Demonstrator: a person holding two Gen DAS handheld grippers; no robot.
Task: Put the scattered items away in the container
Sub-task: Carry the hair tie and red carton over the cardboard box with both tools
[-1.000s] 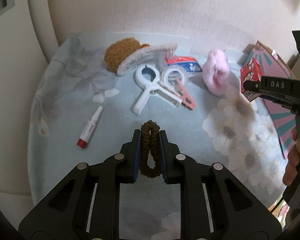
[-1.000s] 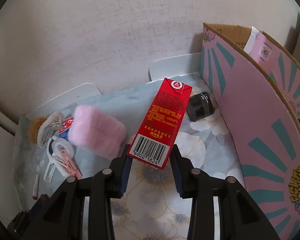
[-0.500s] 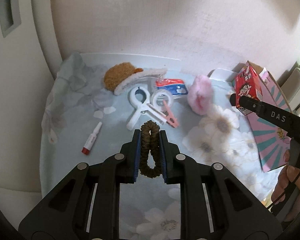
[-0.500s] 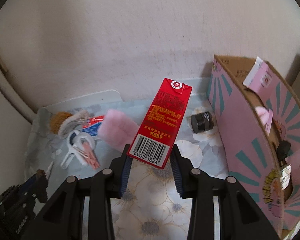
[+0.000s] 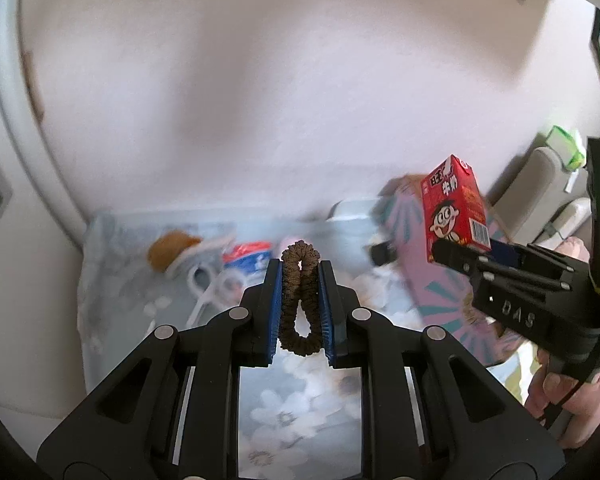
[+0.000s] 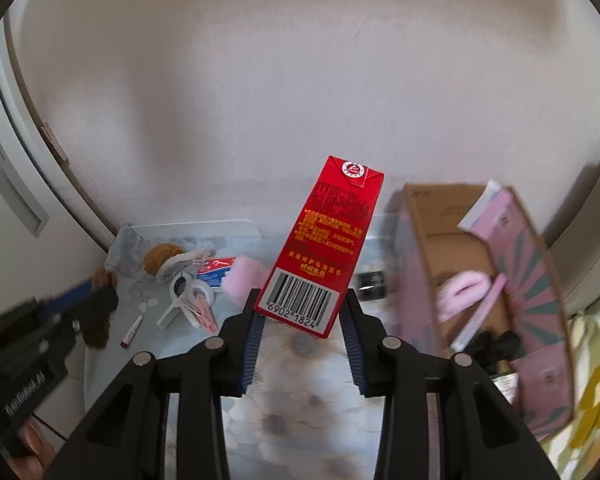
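My left gripper [image 5: 300, 276] is shut on a brown hair scrunchie [image 5: 300, 300] and holds it high above the floral cloth. My right gripper [image 6: 300, 308] is shut on a red milk carton [image 6: 324, 248], held upright in the air; the carton also shows in the left wrist view [image 5: 454, 204]. The pink cardboard box [image 6: 540, 276] stands open at the right with a pink item and other things inside. It shows blurred in the left wrist view [image 5: 420, 276].
On the cloth at the left lie a brown fuzzy slipper [image 6: 164, 260], a toothpaste tube [image 6: 216, 272], white clips [image 6: 184, 296], a pink fluffy item [image 6: 244, 284] and a small red-capped tube [image 6: 131, 332]. A dark jar [image 6: 370, 284] sits beside the box.
Both grippers have risen well above the table with their loads. The views now look down from higher, and the open box top has come into the right wrist view.
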